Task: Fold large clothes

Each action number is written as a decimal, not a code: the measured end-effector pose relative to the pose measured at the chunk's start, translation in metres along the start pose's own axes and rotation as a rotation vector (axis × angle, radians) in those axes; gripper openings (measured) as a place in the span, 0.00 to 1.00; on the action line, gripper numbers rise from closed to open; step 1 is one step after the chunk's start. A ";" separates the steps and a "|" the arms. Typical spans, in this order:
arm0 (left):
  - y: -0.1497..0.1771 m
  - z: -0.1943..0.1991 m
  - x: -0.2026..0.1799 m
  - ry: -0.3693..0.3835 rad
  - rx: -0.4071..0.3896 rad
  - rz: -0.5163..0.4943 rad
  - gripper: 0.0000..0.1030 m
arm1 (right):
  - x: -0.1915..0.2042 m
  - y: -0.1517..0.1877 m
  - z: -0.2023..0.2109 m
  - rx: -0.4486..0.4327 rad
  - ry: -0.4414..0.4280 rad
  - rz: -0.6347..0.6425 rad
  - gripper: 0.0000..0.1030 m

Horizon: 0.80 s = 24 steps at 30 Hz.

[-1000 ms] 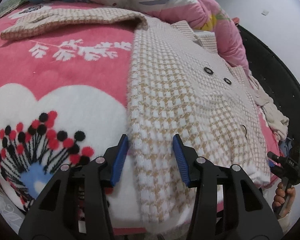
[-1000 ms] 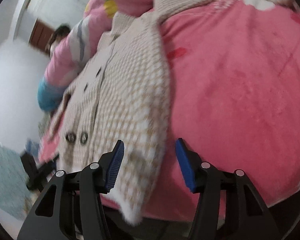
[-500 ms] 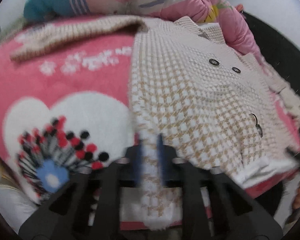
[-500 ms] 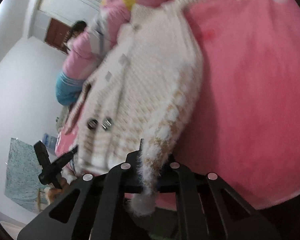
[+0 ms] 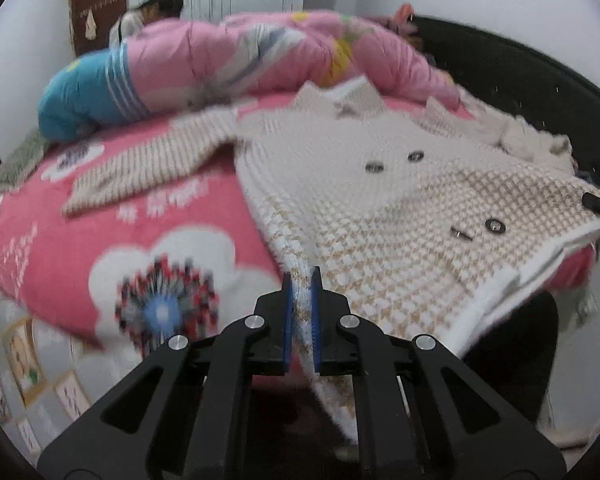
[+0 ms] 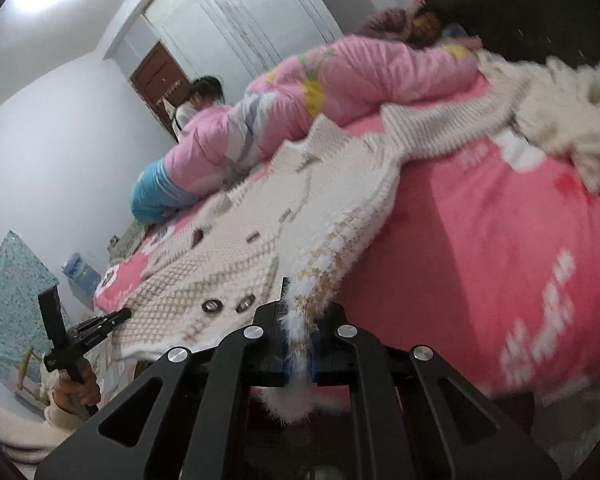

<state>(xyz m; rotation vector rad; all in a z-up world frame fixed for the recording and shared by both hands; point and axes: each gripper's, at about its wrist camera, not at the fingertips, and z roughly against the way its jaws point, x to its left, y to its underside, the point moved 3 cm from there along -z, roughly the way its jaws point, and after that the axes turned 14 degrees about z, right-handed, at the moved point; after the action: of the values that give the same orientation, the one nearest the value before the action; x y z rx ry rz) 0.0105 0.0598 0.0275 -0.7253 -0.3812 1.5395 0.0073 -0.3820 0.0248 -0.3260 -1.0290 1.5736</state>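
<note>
Covering most of the bed [image 5: 80,248], a pink blanket with white flower shapes carries the task's garment: a large cream and tan houndstooth cardigan [image 5: 400,216], laid face up with its buttons showing, one sleeve [image 5: 152,168] stretched out to the side and the other trailing toward the black headboard [image 5: 520,92]. A rolled pink quilt [image 5: 260,60] lies behind it, and a person stands near the brown door beyond.

Both hem corners are gripped. The left gripper [image 5: 299,300] has its jaws pressed onto the hem's left corner, and the right gripper [image 6: 298,344] pinches the fluffy white edge at the opposite corner.

Judging from this, the fold of the lower half is just starting. The next move calls for carrying both corners together toward the collar, keeping the hem taut and level.

White characters are printed on the blanket, but blur leaves them unreadable; no brand label shows.
</note>
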 end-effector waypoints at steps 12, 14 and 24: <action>0.025 -0.052 0.056 -0.106 0.126 0.141 0.45 | -0.034 0.032 -0.035 0.277 0.427 0.041 0.68; 0.009 -0.051 0.066 -0.123 0.086 0.163 0.48 | -0.018 0.005 -0.042 0.208 0.408 0.097 0.69; -0.099 -0.063 0.121 -0.125 -0.173 0.409 0.61 | 0.089 -0.080 -0.193 0.131 0.048 0.328 0.69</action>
<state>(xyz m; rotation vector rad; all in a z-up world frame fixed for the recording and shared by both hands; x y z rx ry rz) 0.1303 0.1776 0.0178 -0.8818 -0.4846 1.9617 0.1682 -0.2235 0.0033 -0.4566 -0.8603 1.9082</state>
